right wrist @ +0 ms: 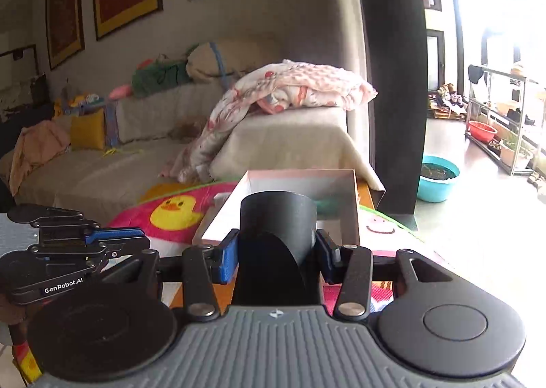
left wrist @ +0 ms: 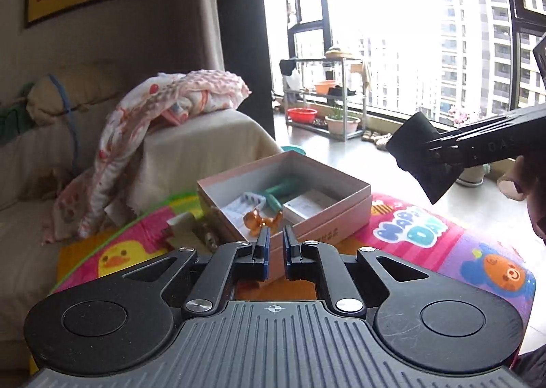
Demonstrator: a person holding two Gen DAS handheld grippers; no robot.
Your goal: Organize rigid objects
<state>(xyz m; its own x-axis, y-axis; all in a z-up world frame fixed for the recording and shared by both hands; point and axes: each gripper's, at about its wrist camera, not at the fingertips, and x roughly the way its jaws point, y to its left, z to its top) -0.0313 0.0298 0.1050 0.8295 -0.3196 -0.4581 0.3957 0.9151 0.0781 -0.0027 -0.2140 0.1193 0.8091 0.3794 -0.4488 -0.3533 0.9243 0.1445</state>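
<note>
The right gripper (right wrist: 276, 253) has its jaws pinching a black curved piece (right wrist: 277, 217), a stiff, tube-like shell that the blue pads press from both sides. In the left wrist view the same piece (left wrist: 421, 155) hangs in the air off to the right, clear of everything beneath it. The left gripper (left wrist: 276, 244) has its jaws drawn nearly together, and nothing can be seen between them. An orange toy dog (left wrist: 261, 220) shows just past the tips, but whether it sits on the box edge or is nipped there cannot be told from this angle.

Beyond both sets of jaws stands the open pink box (left wrist: 341, 217), on a bright cartoon play mat (left wrist: 426, 234) that covers the surface. Already inside lie a teal tool (left wrist: 279, 191), a white ribbed part (left wrist: 247, 200) and a white card (left wrist: 310, 205). Small cardboard bits (left wrist: 184, 227) rest on the mat left of the box.

The step in hand looks like carrying the black piece to the box. Next, the right hand should bring it over the open top, lower it into a free part of the interior, and only then spread the jaws, taking care not to catch the box wall.
</note>
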